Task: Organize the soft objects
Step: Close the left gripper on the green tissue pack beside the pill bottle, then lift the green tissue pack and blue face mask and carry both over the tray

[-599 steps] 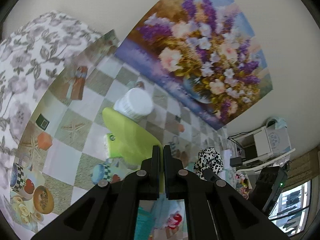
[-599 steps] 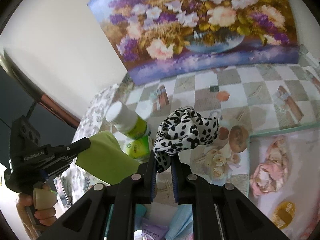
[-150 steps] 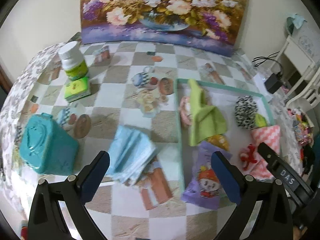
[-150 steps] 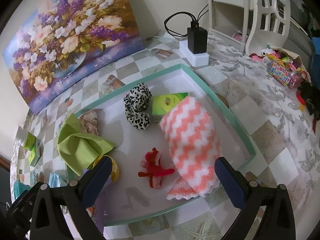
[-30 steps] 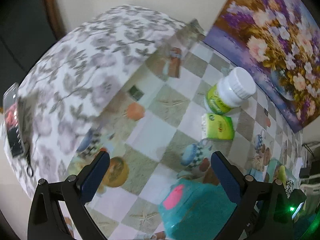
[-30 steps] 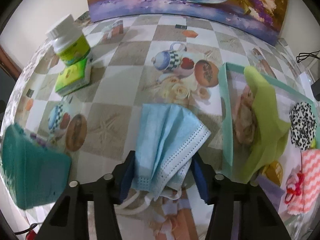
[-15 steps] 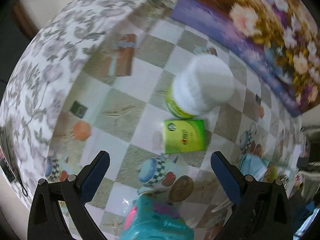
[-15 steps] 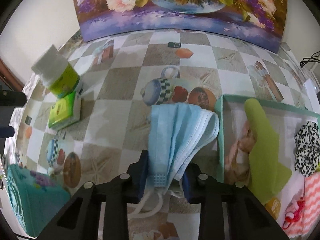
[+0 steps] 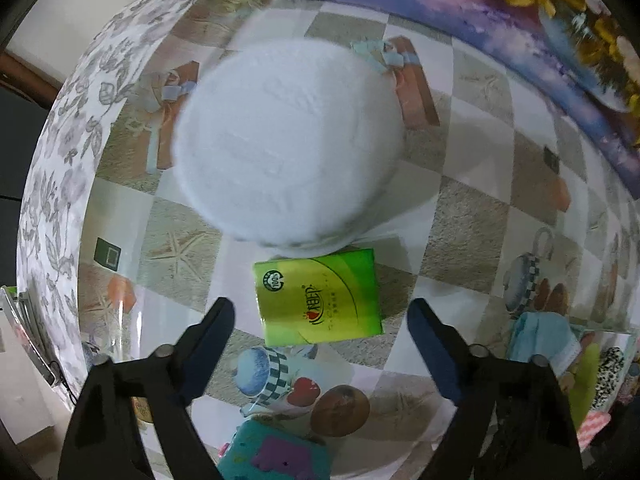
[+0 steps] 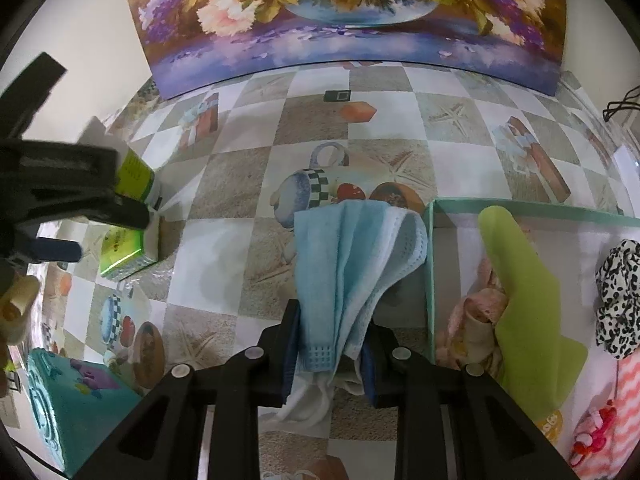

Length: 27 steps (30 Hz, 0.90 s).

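While my right tongs [image 10: 328, 354] pinch the limp, light masks [image 10: 352, 264] at 6 o'clock, left tongs [image 9: 318, 330] gape empty.

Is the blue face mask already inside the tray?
No, the blue face mask hangs pinched in the right gripper, just outside the tray wall.

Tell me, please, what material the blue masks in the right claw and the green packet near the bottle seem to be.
Blue masks: likely thin non-woven fabric, matte, with pleats and a dotted embossed edge. Green packet: probably glossy plastic film, since its printed surface reflects light; it looks like a tissue pack.
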Each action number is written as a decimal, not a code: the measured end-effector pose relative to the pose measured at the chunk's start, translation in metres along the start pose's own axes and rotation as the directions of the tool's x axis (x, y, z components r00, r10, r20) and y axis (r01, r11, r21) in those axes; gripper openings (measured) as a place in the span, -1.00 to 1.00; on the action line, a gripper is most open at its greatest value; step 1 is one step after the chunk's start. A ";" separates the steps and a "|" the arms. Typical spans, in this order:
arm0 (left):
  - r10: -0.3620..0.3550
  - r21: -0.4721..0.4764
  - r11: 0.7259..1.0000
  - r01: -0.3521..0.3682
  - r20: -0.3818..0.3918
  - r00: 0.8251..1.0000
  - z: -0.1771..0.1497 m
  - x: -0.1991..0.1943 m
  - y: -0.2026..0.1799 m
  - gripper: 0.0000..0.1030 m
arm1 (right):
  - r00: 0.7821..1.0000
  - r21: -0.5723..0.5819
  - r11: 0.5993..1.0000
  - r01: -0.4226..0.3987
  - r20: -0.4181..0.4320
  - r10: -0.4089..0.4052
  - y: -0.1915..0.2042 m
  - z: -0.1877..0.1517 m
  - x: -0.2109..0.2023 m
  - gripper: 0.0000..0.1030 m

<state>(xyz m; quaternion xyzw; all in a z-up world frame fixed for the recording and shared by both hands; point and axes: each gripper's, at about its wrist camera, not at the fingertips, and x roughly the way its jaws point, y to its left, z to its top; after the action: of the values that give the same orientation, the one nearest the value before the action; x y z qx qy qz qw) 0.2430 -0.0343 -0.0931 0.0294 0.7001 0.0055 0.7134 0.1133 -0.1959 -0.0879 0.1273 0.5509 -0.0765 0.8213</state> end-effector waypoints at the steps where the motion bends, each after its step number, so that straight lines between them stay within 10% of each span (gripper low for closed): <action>1: 0.007 -0.006 1.000 -0.007 -0.003 1.000 0.000 0.003 -0.001 0.63 | 1.000 0.004 1.000 -0.004 0.000 0.004 0.000 0.000 0.000 -0.47; 6: 0.007 -0.035 0.999 -0.008 -0.024 1.000 -0.001 0.015 -0.002 0.26 | 1.000 0.019 1.000 -0.018 0.003 0.018 -0.002 0.000 -0.002 -0.47; 27: -0.047 -0.040 0.998 0.054 0.161 0.986 -0.054 -0.071 0.013 0.26 | 0.996 0.028 0.998 -0.064 0.061 0.063 -0.001 -0.003 -0.041 -0.47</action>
<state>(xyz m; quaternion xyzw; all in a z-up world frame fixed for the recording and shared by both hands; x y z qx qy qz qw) 0.1878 -0.0230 -0.0226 -0.0038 0.6410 0.0004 0.7676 0.0951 -0.1971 -0.0516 0.1547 0.5206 -0.0623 0.8374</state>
